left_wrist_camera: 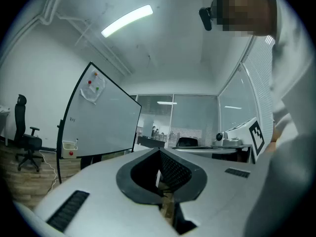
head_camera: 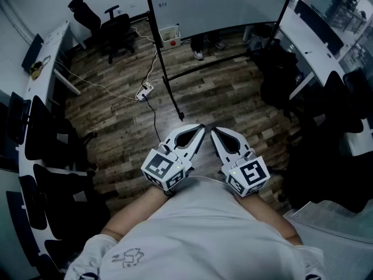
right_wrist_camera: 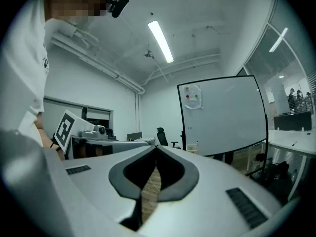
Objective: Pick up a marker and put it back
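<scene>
I hold both grippers close to my chest, pointing out over the wooden floor toward a whiteboard (head_camera: 215, 4) on a black stand. My left gripper (head_camera: 202, 127) is shut with nothing in it, its tips meeting in the left gripper view (left_wrist_camera: 159, 151). My right gripper (head_camera: 212, 130) is also shut and empty, with its jaws closed to a point (right_wrist_camera: 157, 147). A small white marker box (head_camera: 169, 36) hangs on the board's frame, far ahead of both grippers. It also shows in the gripper views (left_wrist_camera: 69, 149) (right_wrist_camera: 192, 146). I cannot make out any single marker clearly.
A power strip (head_camera: 144, 90) and its cables lie on the floor in front of the board stand. Black office chairs (head_camera: 113, 28) stand at the back left. White desks (head_camera: 46, 57) run along the left and right walls. Someone's shoes (head_camera: 199, 53) show behind the board.
</scene>
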